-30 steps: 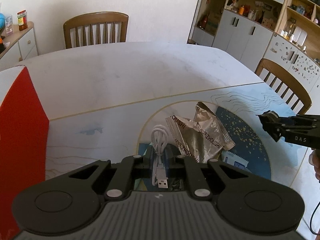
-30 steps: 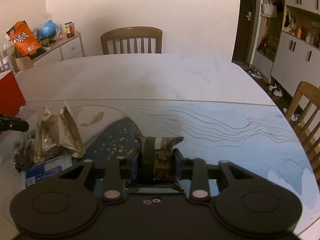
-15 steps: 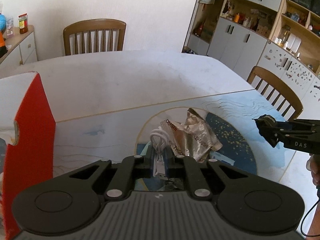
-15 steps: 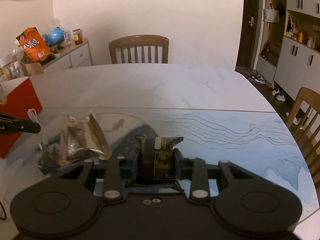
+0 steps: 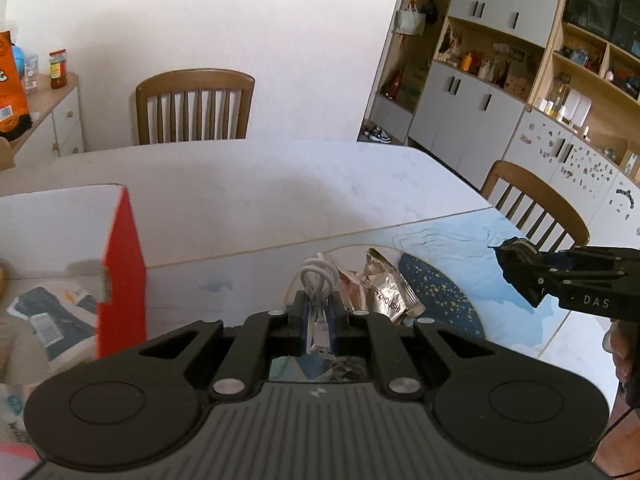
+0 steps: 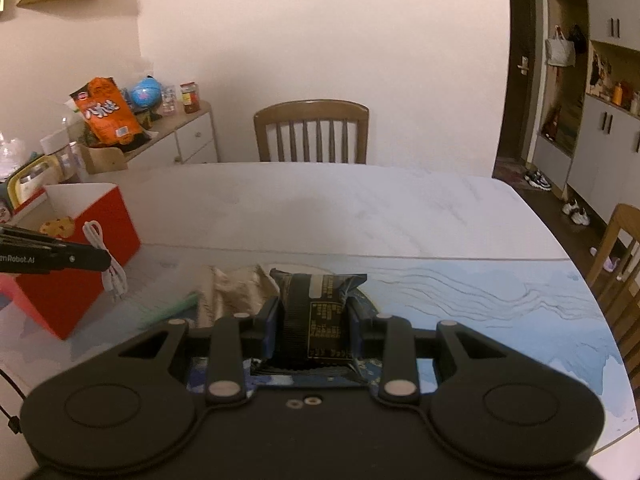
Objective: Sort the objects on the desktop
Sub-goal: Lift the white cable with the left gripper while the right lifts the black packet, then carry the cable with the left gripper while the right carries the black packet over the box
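Holding the coiled white cable (image 5: 317, 292), your left gripper (image 5: 317, 320) has its fingers closed on it above the desk (image 5: 248, 204), red box (image 5: 122, 276) at nine o'clock. Your right gripper (image 6: 314, 320) pinches the dark snack packet (image 6: 318, 312); the silver wrapper (image 5: 386, 288) lies on the desk.

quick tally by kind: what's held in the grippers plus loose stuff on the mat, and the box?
Cables: 1, white USB cable in the left gripper
Snack packets: 2, dark packet in the right gripper, silver wrapper on the mat
Boxes: 1, red box
Total: 4
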Demonstrator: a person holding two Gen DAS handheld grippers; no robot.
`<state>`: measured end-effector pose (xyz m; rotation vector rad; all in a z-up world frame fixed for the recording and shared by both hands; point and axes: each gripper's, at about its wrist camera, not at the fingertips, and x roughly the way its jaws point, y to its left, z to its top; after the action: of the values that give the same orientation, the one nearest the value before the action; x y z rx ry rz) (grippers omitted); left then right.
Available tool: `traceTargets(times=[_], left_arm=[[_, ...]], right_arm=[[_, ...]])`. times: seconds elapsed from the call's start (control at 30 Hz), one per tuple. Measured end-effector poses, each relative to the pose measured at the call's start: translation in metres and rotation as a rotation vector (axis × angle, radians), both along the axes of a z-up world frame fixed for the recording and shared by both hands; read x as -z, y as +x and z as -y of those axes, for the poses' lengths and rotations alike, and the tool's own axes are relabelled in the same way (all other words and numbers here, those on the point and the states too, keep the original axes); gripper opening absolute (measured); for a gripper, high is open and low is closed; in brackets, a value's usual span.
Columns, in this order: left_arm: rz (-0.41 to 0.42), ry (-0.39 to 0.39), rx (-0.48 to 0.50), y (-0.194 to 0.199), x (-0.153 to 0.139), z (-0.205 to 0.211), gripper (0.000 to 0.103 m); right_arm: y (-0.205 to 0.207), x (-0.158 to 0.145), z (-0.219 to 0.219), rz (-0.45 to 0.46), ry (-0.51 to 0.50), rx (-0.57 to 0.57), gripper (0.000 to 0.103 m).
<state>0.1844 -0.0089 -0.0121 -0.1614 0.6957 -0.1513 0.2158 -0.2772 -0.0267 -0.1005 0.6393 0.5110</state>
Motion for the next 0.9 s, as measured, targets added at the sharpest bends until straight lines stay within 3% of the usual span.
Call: traceTargets(times=[0.43, 0.9], left_arm=[[0.049, -0.004, -0.047, -0.048, -0.03, -0.046, 0.009], [0.075, 0.018, -0.118, -0.087, -0.049, -0.107, 0.009]], right_arm=[[-0.031, -0.035, -0.053, 0.031, 0.047, -0.11, 0.033], [-0.054, -0.058, -0.139, 0.031, 0.078, -0.291, 0.033]])
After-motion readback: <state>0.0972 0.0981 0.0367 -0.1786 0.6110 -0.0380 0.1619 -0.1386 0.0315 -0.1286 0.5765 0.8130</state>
